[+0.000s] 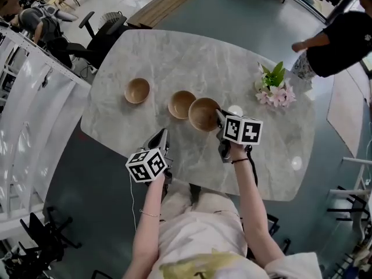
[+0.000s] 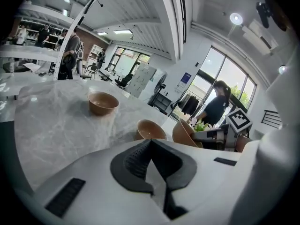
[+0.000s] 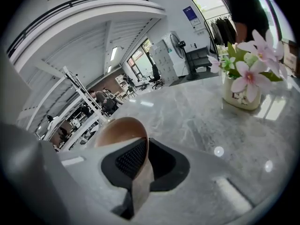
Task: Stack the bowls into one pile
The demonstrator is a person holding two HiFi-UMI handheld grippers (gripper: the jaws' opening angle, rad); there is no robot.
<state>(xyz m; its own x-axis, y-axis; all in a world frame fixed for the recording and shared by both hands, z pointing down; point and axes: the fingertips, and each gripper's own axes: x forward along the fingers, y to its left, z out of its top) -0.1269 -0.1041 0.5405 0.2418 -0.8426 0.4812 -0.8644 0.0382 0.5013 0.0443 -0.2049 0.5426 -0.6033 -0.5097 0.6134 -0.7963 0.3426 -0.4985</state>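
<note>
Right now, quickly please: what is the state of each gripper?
Left gripper: closed, with nothing between its jaws.
Right gripper: closed on the rim of a wooden bowl.

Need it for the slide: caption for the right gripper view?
Right gripper clamped on the rim of a wooden bowl, marble table and potted flowers beyond.
</note>
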